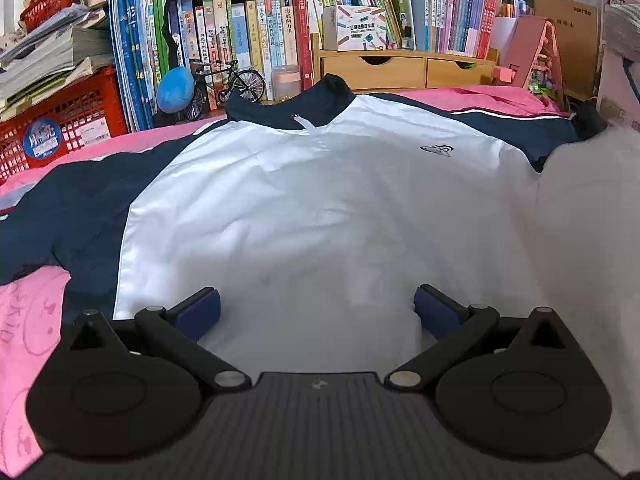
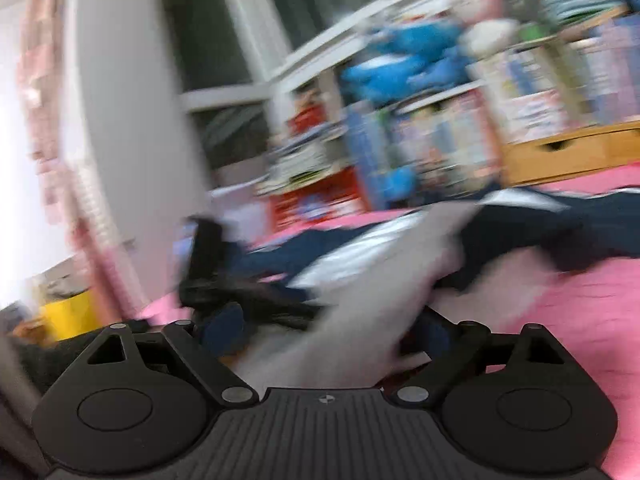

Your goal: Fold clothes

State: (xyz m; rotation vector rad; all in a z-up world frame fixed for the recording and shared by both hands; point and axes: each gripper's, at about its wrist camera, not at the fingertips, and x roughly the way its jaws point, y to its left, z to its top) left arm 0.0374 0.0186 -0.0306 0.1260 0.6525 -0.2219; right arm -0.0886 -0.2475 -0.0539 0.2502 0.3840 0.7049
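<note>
Left tool (image 1: 317, 307): fingers spread wide, blue pads (image 1: 199, 311) clear of each other w/ nothing pinched; the white front of the jacket (image 1: 304, 200) runs under and between them. Jacket is the landmark: white body, navy sleeves and collar, small dark logo on the chest, lying flat and spread on the pink bed cover (image 1: 30, 344), collar toward the far side. Left sleeve of the pic stretches out over the pink; a raised white fold of fabric stands at the jacket's right edge, close to the lens. Behind the jacket's collar: wooden drawer unit (image 1: 408, 68) w/ two drawers, both shut, books standing on top of it. Left of that, a row of upright books (image 1: 248, 40), a small model bicycle (image 1: 228, 84) and a blue ball (image 1: 175, 89) in front of them. Further left of the jacket: red plastic crate (image 1: 60, 120), contents not readable, a stack of papers piled on top; a red basket higher up. Right tool (image 2: 326, 330): view badly motion-blurred; fingers stand wide apart, a loose flap of the jacket's white fabric (image 2: 360, 300) passes between them; pads don't look pressed on it. Beyond it the navy parts of the jacket lie across the pink cover, the other tool a dark blur at the jacket's left; a yellow container sits low on the left, contents can't tell.
</note>
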